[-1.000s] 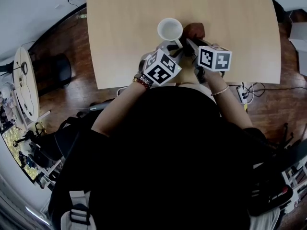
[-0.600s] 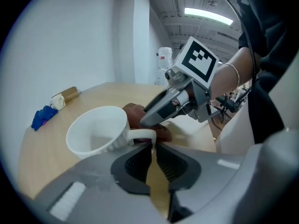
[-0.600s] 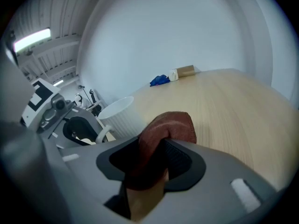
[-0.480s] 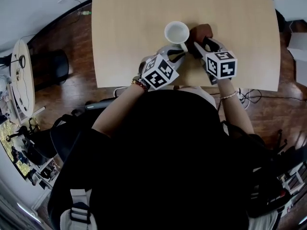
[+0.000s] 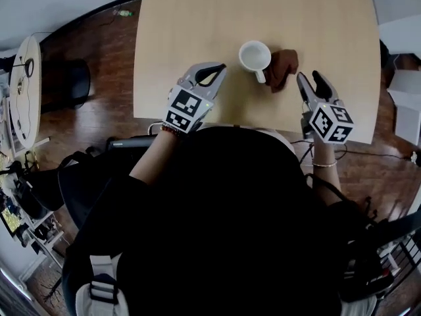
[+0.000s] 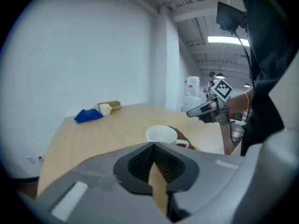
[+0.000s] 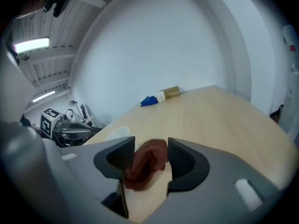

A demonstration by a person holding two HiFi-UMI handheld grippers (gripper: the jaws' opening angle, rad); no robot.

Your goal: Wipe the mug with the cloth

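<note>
A white mug point(image 5: 254, 55) stands upright on the wooden table point(image 5: 184, 31), its handle toward me. The brown cloth point(image 5: 283, 68) lies crumpled on the table, touching the mug's right side. My right gripper point(image 5: 310, 79) hovers just right of and nearer than the cloth, its jaws opening. In the right gripper view the cloth point(image 7: 145, 163) shows in the gap of the right gripper point(image 7: 151, 146), but the pads do not press on it. My left gripper point(image 5: 212, 73) is shut and empty, left of the mug point(image 6: 161, 134).
A blue object point(image 6: 88, 115), a small cream cup point(image 6: 105, 109) and a box point(image 6: 112, 105) sit at the table's far end. The table's near edge runs just under both grippers. A round white table point(image 5: 26, 97) stands on the floor at left, cables point(image 5: 342, 151) at right.
The right gripper opened and let go of the cloth, then drew back to the right. The left gripper pulled away from the mug's handle to the left. The cloth rests beside the mug.
</note>
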